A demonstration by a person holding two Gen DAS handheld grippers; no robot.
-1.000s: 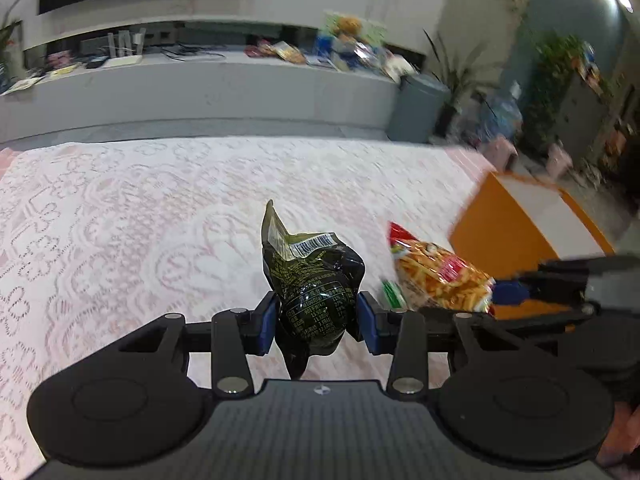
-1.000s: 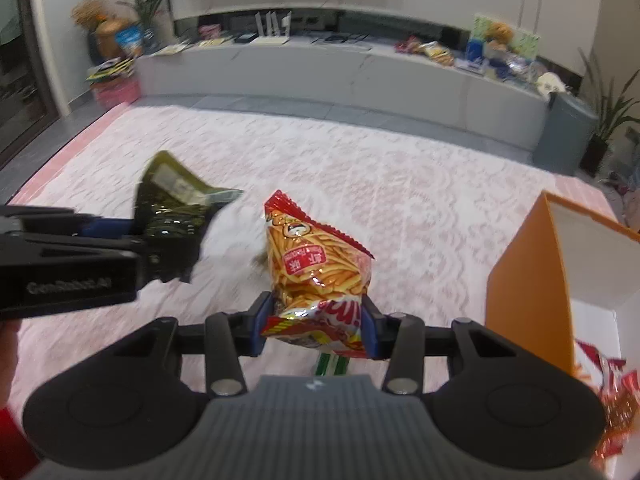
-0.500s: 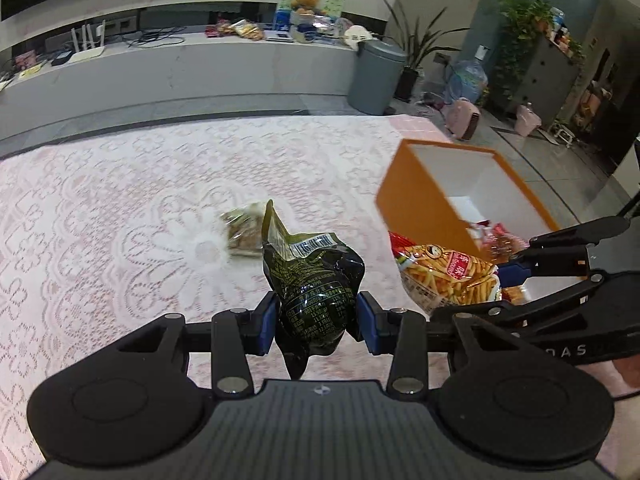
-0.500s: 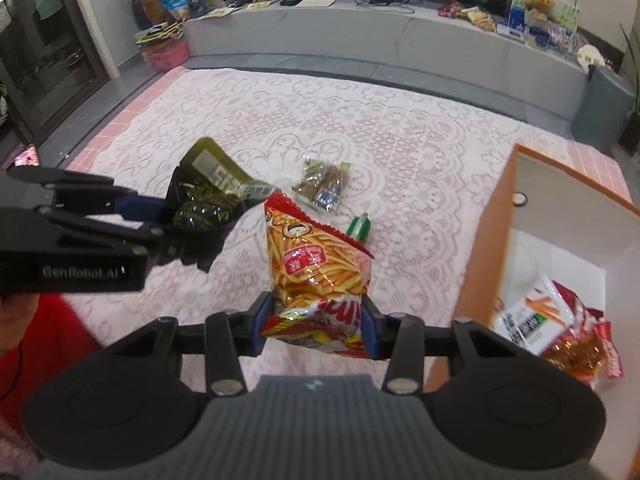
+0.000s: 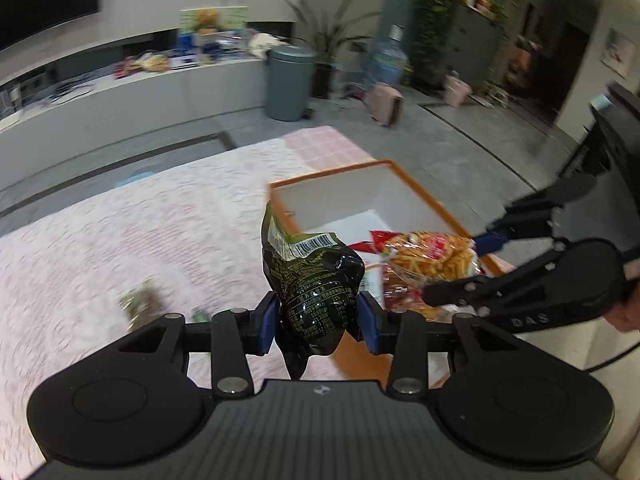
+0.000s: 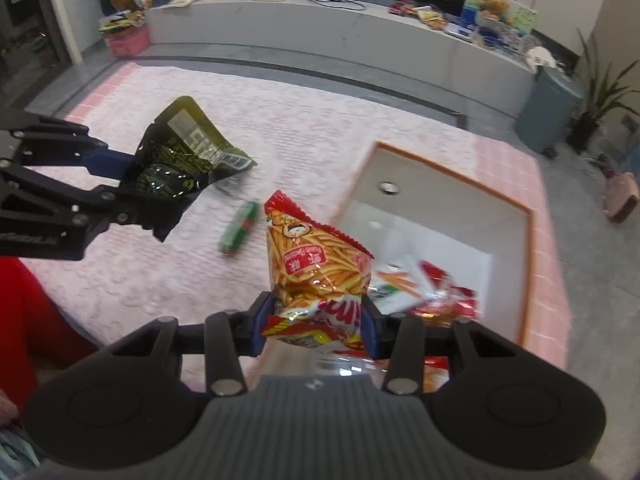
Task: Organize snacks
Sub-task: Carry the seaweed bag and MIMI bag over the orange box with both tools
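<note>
Fingers [image 5: 267, 325] around dark packet [image 5: 312, 276]

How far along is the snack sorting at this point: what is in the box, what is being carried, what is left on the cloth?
Done: several red packets already lie in the orange box. In hand: the left gripper is shut on a dark green bag, and the right gripper is shut on a bag of fries snacks, both near the box. Left: a green stick packet and a blurred small packet lie on the lace cloth.
</note>
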